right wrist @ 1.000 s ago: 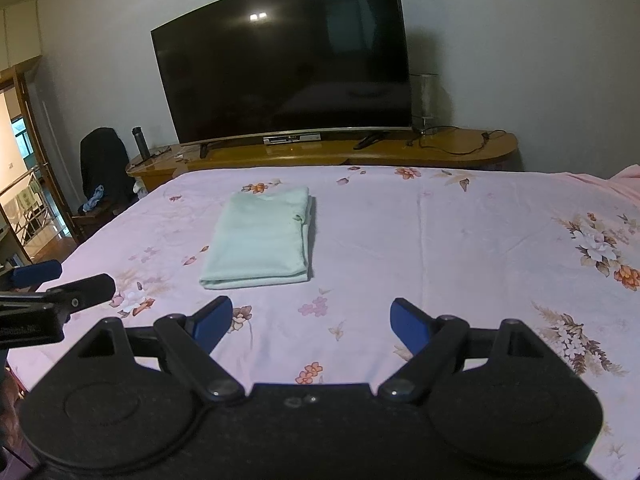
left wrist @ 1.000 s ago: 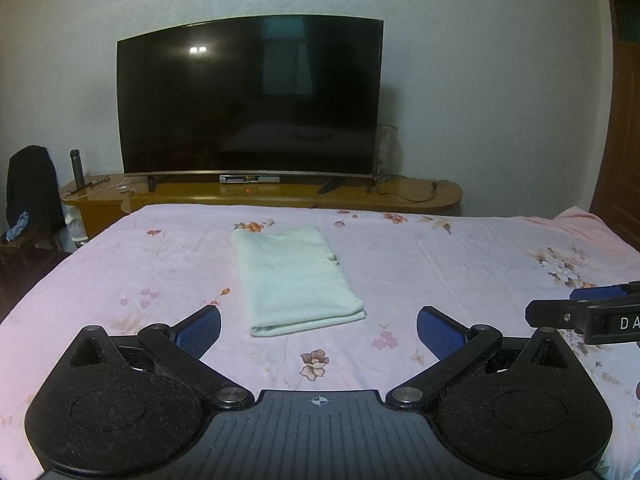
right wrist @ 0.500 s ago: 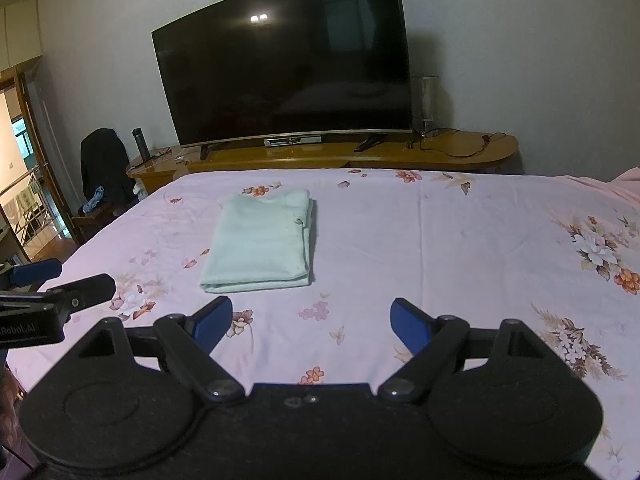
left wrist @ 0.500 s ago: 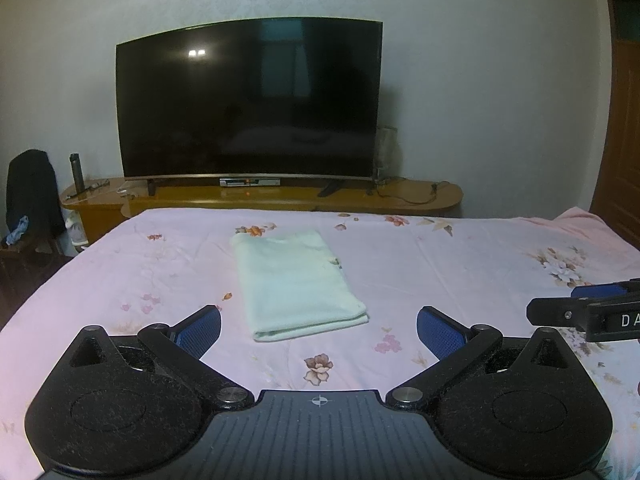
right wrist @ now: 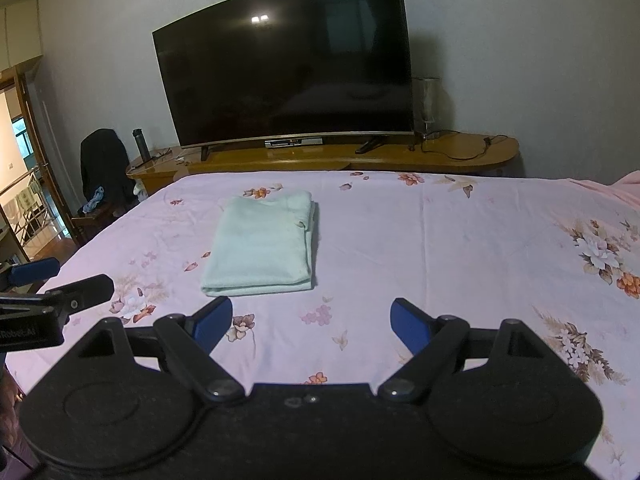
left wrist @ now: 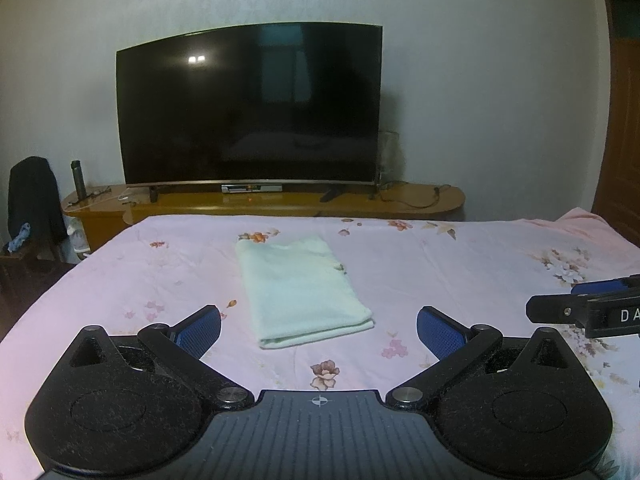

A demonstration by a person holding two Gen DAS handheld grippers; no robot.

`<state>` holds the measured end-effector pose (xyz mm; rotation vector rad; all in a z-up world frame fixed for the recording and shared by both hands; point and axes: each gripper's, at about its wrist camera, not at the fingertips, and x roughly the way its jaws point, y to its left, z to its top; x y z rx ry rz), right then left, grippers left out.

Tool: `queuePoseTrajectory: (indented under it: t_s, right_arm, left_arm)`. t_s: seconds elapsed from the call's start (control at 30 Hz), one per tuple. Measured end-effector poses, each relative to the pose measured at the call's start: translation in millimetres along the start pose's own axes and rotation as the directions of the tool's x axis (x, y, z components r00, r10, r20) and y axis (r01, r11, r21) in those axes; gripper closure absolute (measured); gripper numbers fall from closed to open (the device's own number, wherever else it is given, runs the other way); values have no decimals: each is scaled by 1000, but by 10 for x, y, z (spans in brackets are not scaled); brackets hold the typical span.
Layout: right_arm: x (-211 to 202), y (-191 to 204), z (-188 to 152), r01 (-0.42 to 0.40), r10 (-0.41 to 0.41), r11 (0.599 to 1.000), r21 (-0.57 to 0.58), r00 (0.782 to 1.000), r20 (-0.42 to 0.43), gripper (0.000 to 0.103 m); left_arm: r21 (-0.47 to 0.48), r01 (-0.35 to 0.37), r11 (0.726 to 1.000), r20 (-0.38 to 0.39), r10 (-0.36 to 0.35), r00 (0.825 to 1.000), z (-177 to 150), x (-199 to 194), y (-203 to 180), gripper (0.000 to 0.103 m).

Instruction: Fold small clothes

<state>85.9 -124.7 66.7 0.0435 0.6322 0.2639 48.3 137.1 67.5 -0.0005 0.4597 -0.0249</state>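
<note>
A pale green garment [left wrist: 304, 288] lies folded into a neat rectangle on the pink floral bed sheet [left wrist: 460, 264]; it also shows in the right wrist view [right wrist: 262, 244]. My left gripper [left wrist: 319, 330] is open and empty, held above the sheet just short of the garment's near edge. My right gripper [right wrist: 311, 320] is open and empty, a little to the right of the garment's near edge. The right gripper's tip shows at the right edge of the left wrist view [left wrist: 584, 308]; the left gripper's tip shows at the left edge of the right wrist view [right wrist: 56, 292].
A large dark TV [left wrist: 248, 108] stands on a low wooden cabinet [left wrist: 280, 202] beyond the bed's far edge. A chair with dark clothing [left wrist: 32, 200] is at the left. A wooden door [left wrist: 620, 120] is at the right, an open doorway [right wrist: 20, 200] at the left.
Both grippers have risen and drawn back slightly, so the garment sits a little lower in both views. Jaws stay open. The garment has not moved.
</note>
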Motion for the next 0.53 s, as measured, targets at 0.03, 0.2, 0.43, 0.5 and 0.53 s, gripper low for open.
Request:
queuePoseTrajectory:
  t_s: [0.03, 0.2, 0.43, 0.5, 0.53]
  right_arm:
    - [5, 3, 3, 0, 0, 1000, 0, 1000, 1, 17]
    - [33, 12, 24, 0, 0, 1000, -1, 1000, -3, 17]
    - [36, 37, 23, 0, 0, 1000, 1, 1000, -3, 17]
    - [46, 36, 29, 0, 0, 1000, 1, 1000, -2, 17]
    - [52, 36, 32, -1, 1, 1000, 3, 1000, -1, 17]
  left_arm:
    - [1, 2, 1000, 0, -2, 1000, 0, 3, 0, 0]
    - [32, -15, 999, 0, 15, 1000, -10, 34, -18, 0]
    - [22, 17, 1000, 58, -18, 998, 29, 7, 36, 0]
    - [24, 16, 1000, 57, -18, 998, 36, 12, 36, 0]
    - [27, 14, 1000, 56, -15, 998, 34, 11, 27, 0]
